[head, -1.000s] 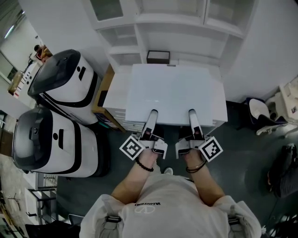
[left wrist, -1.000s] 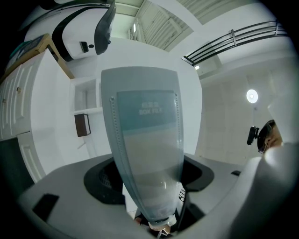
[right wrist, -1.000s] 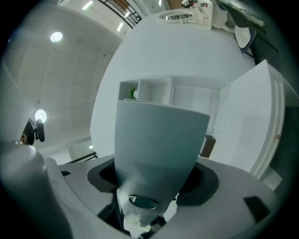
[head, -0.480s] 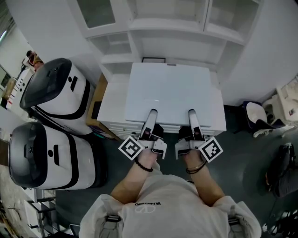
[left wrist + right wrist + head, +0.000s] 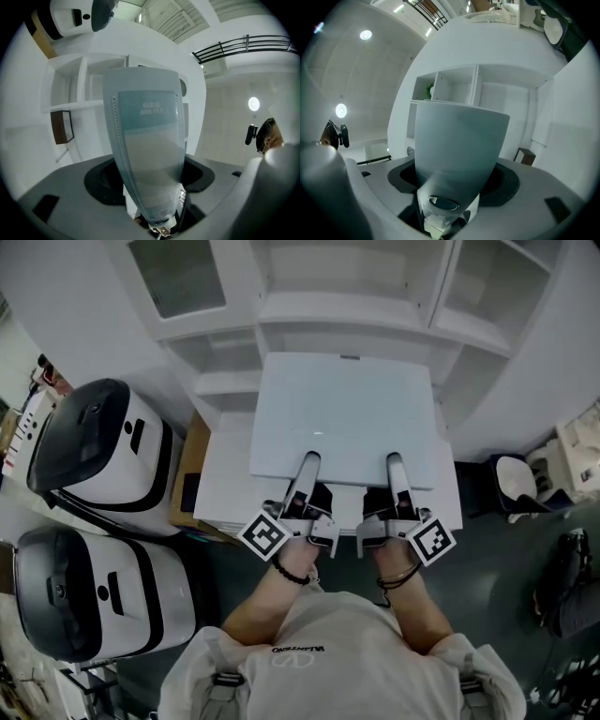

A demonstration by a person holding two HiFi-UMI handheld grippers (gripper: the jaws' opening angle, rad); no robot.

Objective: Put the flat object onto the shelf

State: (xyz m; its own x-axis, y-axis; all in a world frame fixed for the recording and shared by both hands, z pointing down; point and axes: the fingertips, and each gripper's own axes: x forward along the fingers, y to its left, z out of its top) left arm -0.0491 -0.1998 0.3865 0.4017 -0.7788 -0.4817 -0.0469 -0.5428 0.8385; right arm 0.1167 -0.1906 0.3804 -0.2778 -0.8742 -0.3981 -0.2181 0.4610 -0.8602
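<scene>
Pale-blue flat box (image 5: 345,413) is clamped at its near edge by the left gripper (image 5: 307,468) and right gripper (image 5: 395,468), before a white shelf (image 5: 347,310).

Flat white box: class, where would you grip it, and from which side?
Grip the flat white box at its near edge, from the person's side, jaws above and below, as the left gripper and right gripper do: it is wide and thin.

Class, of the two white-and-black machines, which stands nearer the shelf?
The upper-left machine in the head view, beside the shelf; the other machine stands farther from it.
</scene>
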